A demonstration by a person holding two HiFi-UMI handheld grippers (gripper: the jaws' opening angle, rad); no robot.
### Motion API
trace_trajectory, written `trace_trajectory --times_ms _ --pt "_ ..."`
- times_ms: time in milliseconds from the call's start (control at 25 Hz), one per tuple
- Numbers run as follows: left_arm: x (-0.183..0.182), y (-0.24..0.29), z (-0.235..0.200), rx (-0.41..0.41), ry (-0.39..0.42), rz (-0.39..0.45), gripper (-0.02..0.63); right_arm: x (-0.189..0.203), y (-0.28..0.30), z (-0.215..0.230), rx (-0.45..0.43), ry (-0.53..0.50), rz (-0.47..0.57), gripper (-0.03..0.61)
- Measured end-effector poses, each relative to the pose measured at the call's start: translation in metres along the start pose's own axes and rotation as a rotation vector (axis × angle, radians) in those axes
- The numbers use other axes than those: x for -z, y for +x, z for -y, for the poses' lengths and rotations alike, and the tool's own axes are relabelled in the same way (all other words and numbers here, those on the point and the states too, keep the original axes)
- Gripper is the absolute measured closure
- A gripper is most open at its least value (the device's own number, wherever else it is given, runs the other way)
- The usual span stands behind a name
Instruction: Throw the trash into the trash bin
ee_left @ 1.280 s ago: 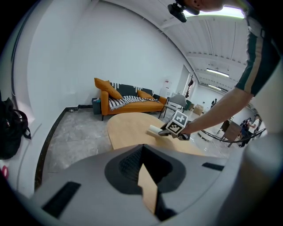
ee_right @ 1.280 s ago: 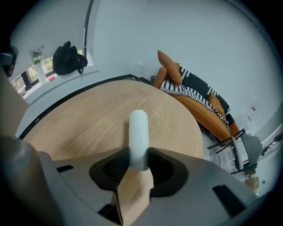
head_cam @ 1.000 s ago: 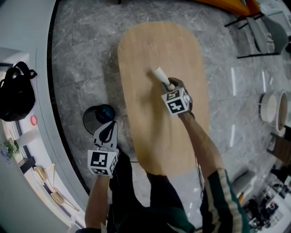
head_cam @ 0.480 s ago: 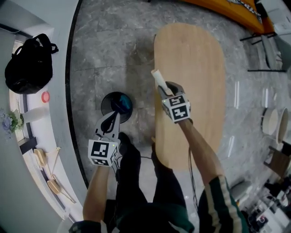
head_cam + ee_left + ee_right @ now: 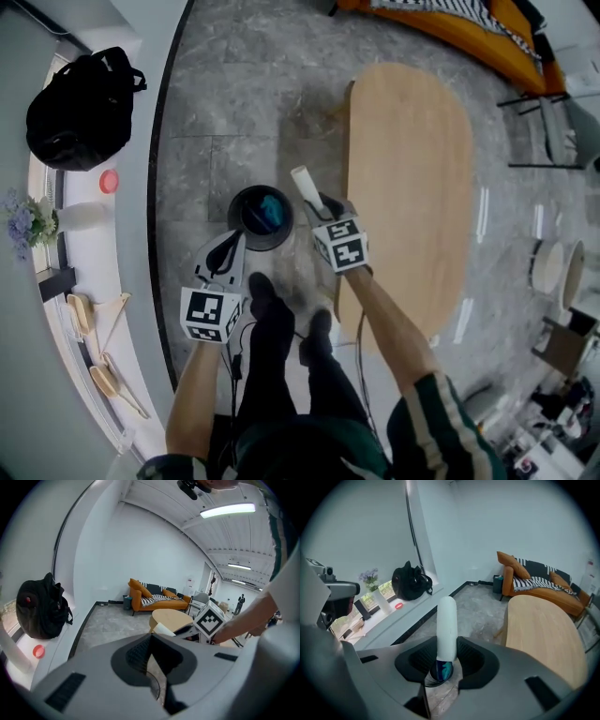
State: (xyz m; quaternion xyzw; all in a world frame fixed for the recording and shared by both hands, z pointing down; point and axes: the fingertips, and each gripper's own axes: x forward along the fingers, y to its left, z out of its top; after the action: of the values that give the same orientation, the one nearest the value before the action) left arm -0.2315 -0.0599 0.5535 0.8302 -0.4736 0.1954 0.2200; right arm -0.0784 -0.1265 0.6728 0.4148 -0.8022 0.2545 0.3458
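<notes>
A round black trash bin [image 5: 260, 216] with something blue inside stands on the grey floor, left of the table. My right gripper [image 5: 317, 202] is shut on a white paper roll [image 5: 304, 183], which sticks up out of the jaws, just right of the bin's rim. In the right gripper view the roll [image 5: 446, 625] stands between the jaws with the bin [image 5: 429, 682] showing below it. My left gripper [image 5: 231, 246] hovers at the bin's near edge, shut and holding nothing. The left gripper view shows the roll [image 5: 162, 629] off to the right.
An oval wooden table [image 5: 412, 187] is to the right of the bin. A black backpack [image 5: 84, 103] and a small red thing [image 5: 110, 181] rest on the white ledge at left. An orange sofa [image 5: 450, 23] is at the far side. The person's feet [image 5: 267, 300] are below the bin.
Both grippers have swung left, off the table and over to the bin. The roll, still held, has gone from above the tabletop to beside the bin's rim.
</notes>
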Motion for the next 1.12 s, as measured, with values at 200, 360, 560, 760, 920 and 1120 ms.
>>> trace_trajectory --times_ms 200,360,560,760,920,1120 --pt "0.023 -0.012 -0.006 -0.036 -0.021 0.035 0.612 0.023 0.013 -0.039 -0.006 -0.055 -0.023 0.449" --pt "0.058 -0.016 -0.006 -0.074 -0.027 0.046 0.612 0.051 0.033 -0.065 -0.029 -0.114 -0.031 0.449" --pt "0.102 -0.02 -0.015 -0.124 -0.032 0.065 0.612 0.089 0.064 -0.088 -0.064 -0.16 -0.057 0.449" --pt "0.142 -0.01 -0.037 -0.154 -0.068 0.094 0.612 0.12 0.107 -0.099 -0.08 -0.182 -0.074 0.449" --pt "0.177 0.007 -0.048 -0.157 -0.086 0.108 0.612 0.143 0.141 -0.102 -0.084 -0.167 -0.081 0.449" --pt "0.209 0.019 -0.065 -0.174 -0.097 0.111 0.612 0.167 0.181 -0.105 -0.102 -0.139 -0.097 0.448"
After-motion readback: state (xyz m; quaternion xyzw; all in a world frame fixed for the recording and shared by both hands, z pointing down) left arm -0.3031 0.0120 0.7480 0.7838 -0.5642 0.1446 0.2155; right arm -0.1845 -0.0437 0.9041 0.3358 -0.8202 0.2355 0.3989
